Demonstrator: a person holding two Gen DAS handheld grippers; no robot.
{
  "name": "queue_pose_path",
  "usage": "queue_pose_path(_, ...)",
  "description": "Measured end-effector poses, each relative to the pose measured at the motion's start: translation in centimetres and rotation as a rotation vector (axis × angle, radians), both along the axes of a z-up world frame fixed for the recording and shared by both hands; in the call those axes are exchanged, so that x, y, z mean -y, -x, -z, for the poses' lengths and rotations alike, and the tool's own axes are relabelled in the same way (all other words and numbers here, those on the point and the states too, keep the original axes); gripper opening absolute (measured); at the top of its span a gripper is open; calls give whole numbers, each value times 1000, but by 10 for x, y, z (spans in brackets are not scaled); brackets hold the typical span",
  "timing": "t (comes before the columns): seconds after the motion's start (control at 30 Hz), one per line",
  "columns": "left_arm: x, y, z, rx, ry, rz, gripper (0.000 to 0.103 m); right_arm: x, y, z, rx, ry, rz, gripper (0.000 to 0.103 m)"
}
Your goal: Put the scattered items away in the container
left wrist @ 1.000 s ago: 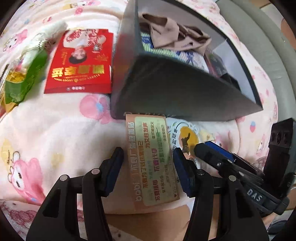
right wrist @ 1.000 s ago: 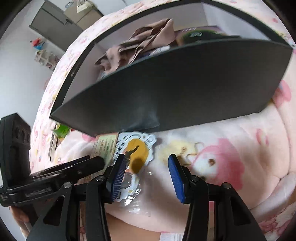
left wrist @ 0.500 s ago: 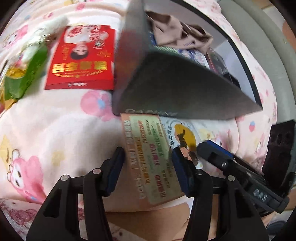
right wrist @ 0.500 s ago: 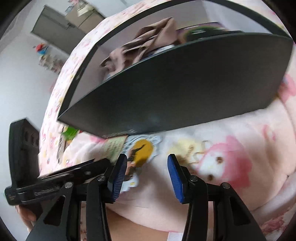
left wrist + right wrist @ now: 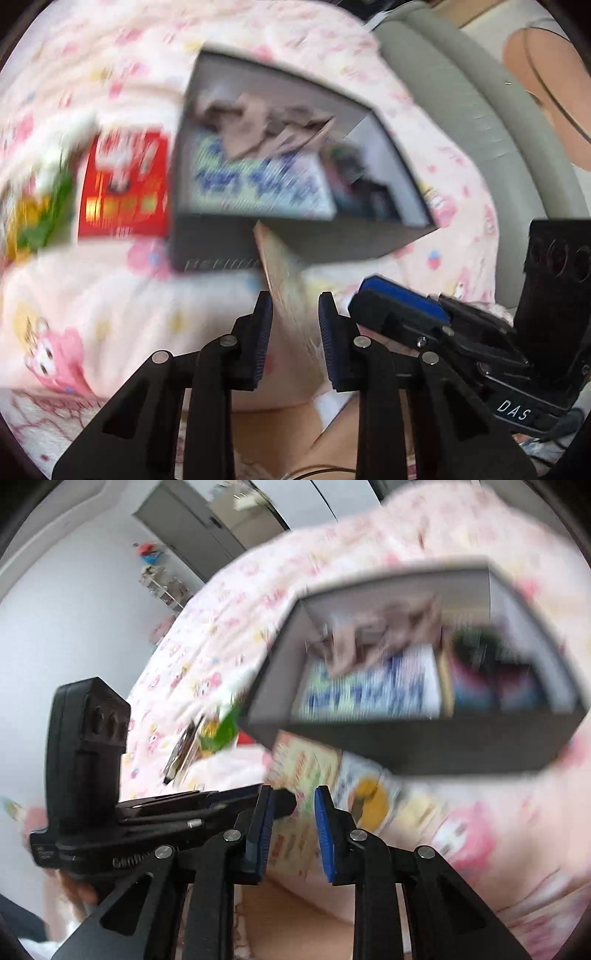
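Observation:
Both views are motion-blurred. A dark grey box (image 5: 295,243) on the pink blanket holds a beige cloth (image 5: 266,129) and printed packs. My left gripper (image 5: 293,325) has its blue pads narrowed around a tan card (image 5: 284,280), which stands on edge between them below the box front; contact is unclear. My right gripper (image 5: 293,823) is narrowed too, over the same card (image 5: 306,771), with a round yellow sticker pack (image 5: 373,801) just right of it. The box also shows in the right wrist view (image 5: 424,746).
A red packet (image 5: 122,188) and a green-yellow snack bag (image 5: 37,210) lie left of the box. A grey sofa edge (image 5: 480,122) runs along the right. The other gripper's body (image 5: 461,343) sits close on the right.
Both grippers have risen and tilted, so the box interior now shows. Both jaw pairs have narrowed. The tan card has turned from lying flat to edge-on between the left pads.

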State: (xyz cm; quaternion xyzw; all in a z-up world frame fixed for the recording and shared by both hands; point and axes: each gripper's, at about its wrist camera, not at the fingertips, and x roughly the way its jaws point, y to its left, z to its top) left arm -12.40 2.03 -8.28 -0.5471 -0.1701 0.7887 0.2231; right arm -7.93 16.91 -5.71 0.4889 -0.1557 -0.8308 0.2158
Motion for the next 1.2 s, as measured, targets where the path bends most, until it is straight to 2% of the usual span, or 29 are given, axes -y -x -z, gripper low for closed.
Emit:
queue_pose_path(0.07,-9,5,-5,-38,32,2,24,-2,5,-17,-55,-11,-7,20)
queue_pose_path(0.13,-2,13,-5,-27,69,7,24,-11,14,-13,-41,-28,30,21)
queue_pose_path(0.23,8,13,18,49,80,36,25,-18,21,10,39,-59,110,21)
queue_pose_path(0.3,17,11,30,86,103,-18,29,-21,18,27,90,-85,139,21)
queue_pose_path(0.4,33,7,44,121,216,-84,34,-19,17,63,187,-66,119,22)
queue_pose_path(0.43,36,8,47,127,259,-108,38,-17,18,70,219,-75,119,22)
queue_pose_path(0.47,39,9,49,130,287,-126,47,-17,20,75,241,-76,122,23)
queue_pose_path(0.5,41,12,52,132,314,-145,49,-16,22,78,253,-67,125,31)
queue_pose_path(0.53,42,14,56,145,327,-155,49,-16,24,80,258,-58,128,44)
queue_pose_path(0.57,43,16,61,173,316,-155,49,-15,25,83,264,-55,130,49)
queue_pose_path(0.63,42,17,70,219,256,-134,49,-13,27,89,282,-53,127,51)
queue_pose_path(0.73,35,17,75,225,268,-123,53,-10,30,95,295,-55,105,51)
queue_pose_path(0.77,33,17,76,227,254,-121,58,-9,30,94,290,-42,91,51)
queue_pose_path(0.8,31,15,76,230,248,-113,59,-9,30,94,287,-18,79,51)
queue_pose_path(0.87,24,13,75,226,232,-79,58,-9,29,91,286,66,45,43)
queue_pose_path(0.9,22,11,74,216,229,-65,53,-8,28,90,285,100,23,33)
queue_pose_path(1.0,22,7,66,184,191,-64,38,-8,24,83,247,63,25,32)
queue_pose_path(1.1,27,-1,52,148,105,-77,31,-12,16,71,193,43,64,29)
queue_pose_path(1.2,27,-16,32,89,78,-91,29,-18,6,49,135,36,88,27)
